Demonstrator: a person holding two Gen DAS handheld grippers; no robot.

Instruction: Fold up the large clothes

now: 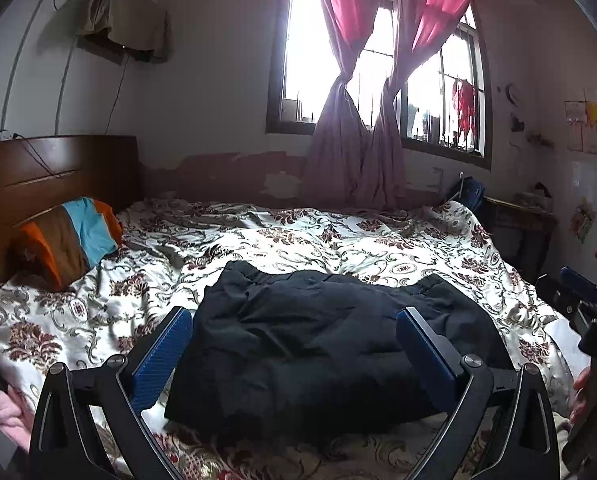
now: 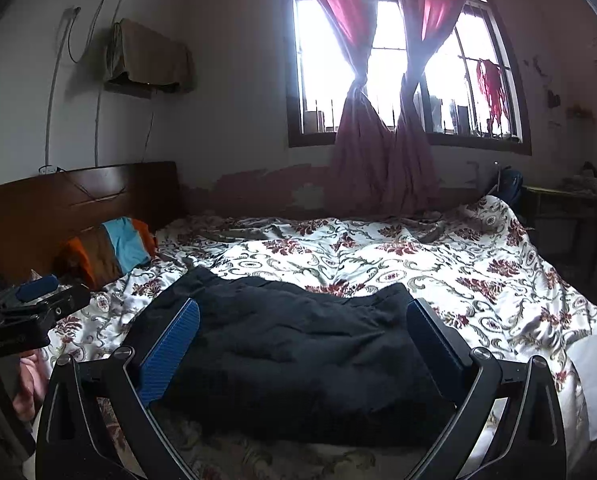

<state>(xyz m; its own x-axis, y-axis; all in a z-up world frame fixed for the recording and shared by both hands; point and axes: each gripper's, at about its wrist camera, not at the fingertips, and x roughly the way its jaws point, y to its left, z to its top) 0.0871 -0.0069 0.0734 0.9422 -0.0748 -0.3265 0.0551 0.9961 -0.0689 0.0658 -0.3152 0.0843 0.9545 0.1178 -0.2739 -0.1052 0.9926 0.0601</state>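
Your left tongs (image 1: pixel 294 344) hover spread wide, blue pads apart, nothing between them. Your right tongs (image 2: pixel 304 340) likewise gape and grip nothing. The black garment (image 1: pixel 322 340) lies crumpled in a rough rectangle on the floral bedspread (image 1: pixel 338 240) at the near edge of the bed (striped pillow (image 1: pixel 74 240) by the headboard, well apart).

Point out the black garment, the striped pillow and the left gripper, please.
black garment (image 1: pixel 318 344): left wrist view, middle of its rumpled top.
striped pillow (image 1: pixel 72 240): left wrist view, on the brown stripe.
left gripper (image 1: pixel 294 344): left wrist view, midway between its open blue fingertips.
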